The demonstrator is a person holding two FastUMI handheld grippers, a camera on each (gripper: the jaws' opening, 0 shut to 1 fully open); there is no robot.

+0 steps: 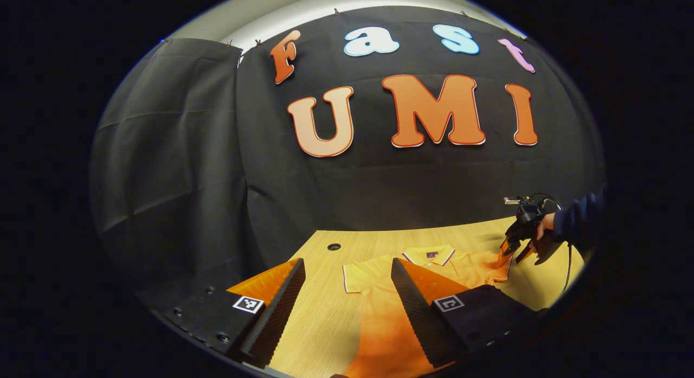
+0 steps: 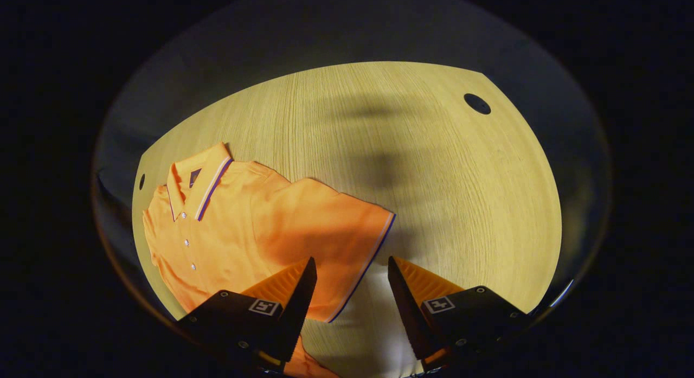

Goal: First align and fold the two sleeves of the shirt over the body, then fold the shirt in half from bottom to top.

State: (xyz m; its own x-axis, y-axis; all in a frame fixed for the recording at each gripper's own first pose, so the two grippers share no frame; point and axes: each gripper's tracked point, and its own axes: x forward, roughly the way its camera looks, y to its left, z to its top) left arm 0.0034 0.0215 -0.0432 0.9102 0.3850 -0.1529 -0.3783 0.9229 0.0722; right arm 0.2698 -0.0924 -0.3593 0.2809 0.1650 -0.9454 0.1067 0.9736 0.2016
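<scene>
I hold both tongs wide: right tongs straddle the sleeve hem to pinch it; left tongs hover over the shirt on the tabletop.

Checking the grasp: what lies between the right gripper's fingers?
In the right gripper view, the shirt's sleeve hem and bare table lie between the open right gripper's fingers.

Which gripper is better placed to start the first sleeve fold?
Right, probably. The right gripper hangs open directly over the striped hem of a sleeve of the shirt. The left gripper, also open, sits farther back, near the shirt's lower body.
</scene>
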